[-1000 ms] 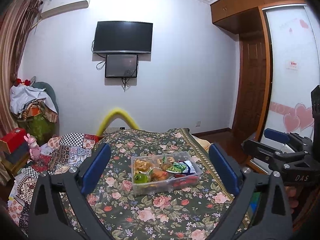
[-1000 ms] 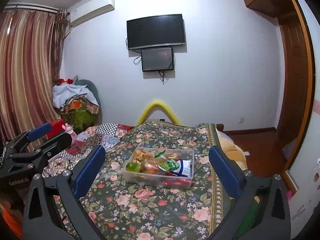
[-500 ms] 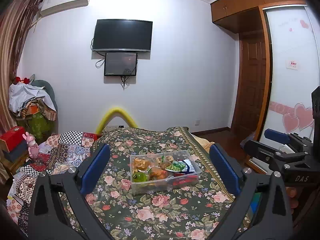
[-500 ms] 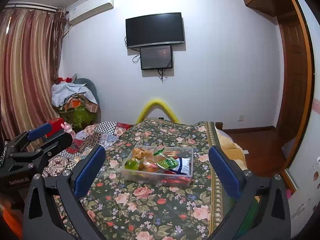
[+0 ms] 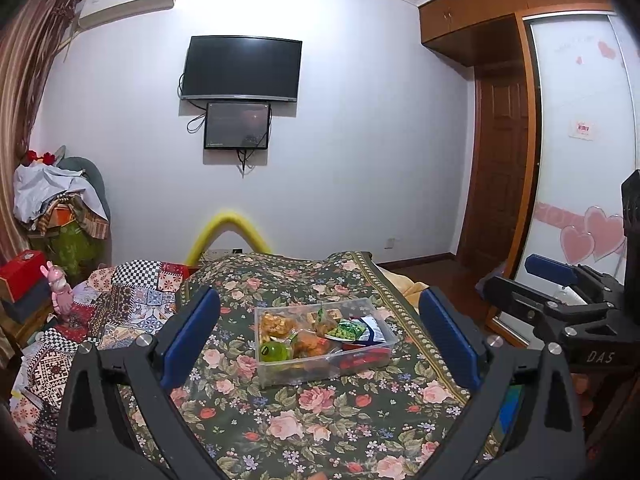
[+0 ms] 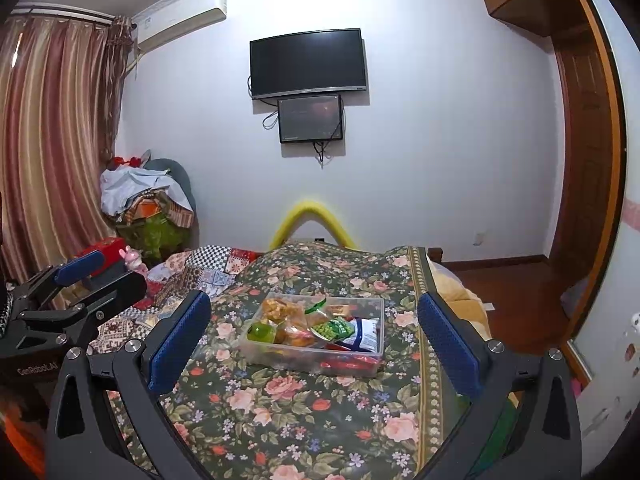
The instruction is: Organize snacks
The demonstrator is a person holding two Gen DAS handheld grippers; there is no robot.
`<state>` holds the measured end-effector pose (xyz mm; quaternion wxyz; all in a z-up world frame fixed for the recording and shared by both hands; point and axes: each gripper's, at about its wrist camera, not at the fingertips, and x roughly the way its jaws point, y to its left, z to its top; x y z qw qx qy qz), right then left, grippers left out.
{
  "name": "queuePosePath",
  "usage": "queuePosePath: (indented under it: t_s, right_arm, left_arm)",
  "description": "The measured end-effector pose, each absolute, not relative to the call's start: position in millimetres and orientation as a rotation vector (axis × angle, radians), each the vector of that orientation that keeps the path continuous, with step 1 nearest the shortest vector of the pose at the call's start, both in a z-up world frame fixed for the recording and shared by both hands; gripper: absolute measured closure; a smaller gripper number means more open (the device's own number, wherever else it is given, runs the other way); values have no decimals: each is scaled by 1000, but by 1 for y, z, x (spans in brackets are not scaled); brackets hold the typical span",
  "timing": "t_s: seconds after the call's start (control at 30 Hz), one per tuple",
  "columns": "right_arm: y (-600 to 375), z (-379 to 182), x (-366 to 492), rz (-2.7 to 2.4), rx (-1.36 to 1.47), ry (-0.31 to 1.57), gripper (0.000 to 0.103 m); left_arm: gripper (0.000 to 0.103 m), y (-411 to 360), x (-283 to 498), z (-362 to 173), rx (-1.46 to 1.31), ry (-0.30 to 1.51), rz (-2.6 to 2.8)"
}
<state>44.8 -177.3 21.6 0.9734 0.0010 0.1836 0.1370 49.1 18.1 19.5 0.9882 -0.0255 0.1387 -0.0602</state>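
A clear plastic box (image 5: 362, 364) (image 6: 370, 362) full of snacks sits on a floral cloth. Inside lie an orange packet (image 5: 276, 323), a green jelly cup (image 5: 272, 351) (image 6: 260, 330), a green pea packet (image 5: 346, 330) (image 6: 332, 328) and red wrappers. My left gripper (image 5: 320, 340) stands open well short of the box, nothing between its blue pads. My right gripper (image 6: 314, 338) is open too, held back from the box. Each gripper shows at the side of the other's view: the right one (image 5: 560, 292), the left one (image 6: 80, 280).
The floral cloth (image 5: 320, 420) covers a raised surface with a patchwork quilt (image 5: 120, 296) to its left. A yellow foam arch (image 5: 228, 232) stands behind. Piled clothes (image 5: 60, 196) and a pink toy (image 5: 60, 292) sit far left; a wooden door and wardrobe (image 5: 500, 184) stand right.
Both views have tilted slightly upward, so the box sits a little lower in frame. Both grippers stay open and empty; the box has not moved.
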Motion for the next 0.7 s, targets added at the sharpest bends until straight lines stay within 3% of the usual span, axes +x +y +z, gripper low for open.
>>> queuePosePath:
  t_s: [0.7]
  right_arm:
    - [-174, 24, 41, 278, -12, 361, 0]
  left_arm:
    - [0, 16, 46, 20, -53, 276, -131]
